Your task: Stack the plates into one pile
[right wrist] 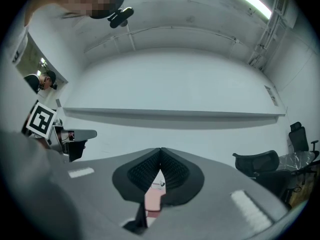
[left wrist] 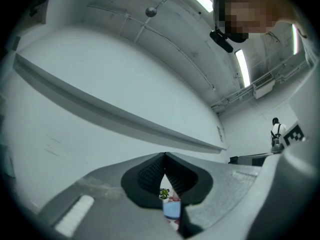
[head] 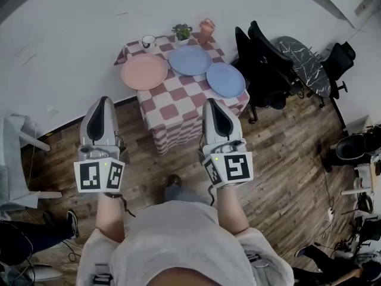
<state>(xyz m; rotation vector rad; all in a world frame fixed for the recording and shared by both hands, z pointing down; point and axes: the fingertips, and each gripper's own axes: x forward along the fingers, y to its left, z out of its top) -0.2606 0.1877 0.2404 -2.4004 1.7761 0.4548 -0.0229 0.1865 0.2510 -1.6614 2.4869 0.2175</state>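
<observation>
Three plates lie apart on a small table with a red-and-white checked cloth (head: 178, 109): a pink plate (head: 144, 71) at the left, a blue plate (head: 190, 60) at the back middle, a second blue plate (head: 225, 79) at the right. My left gripper (head: 104, 100) is held above the floor left of the table, shut and empty. My right gripper (head: 212, 103) hovers over the table's near right corner, also shut with nothing in it. In the left gripper view a blue plate (left wrist: 171, 210) shows below the closed gripper (left wrist: 164, 156). In the right gripper view the pink plate (right wrist: 152, 200) shows below the closed gripper (right wrist: 160, 151).
A white cup (head: 148, 42), a small potted plant (head: 182, 32) and an orange cup (head: 206, 27) stand along the table's far edge. Black office chairs (head: 262, 70) and a round dark table (head: 303, 64) stand to the right. A white wall runs behind the table.
</observation>
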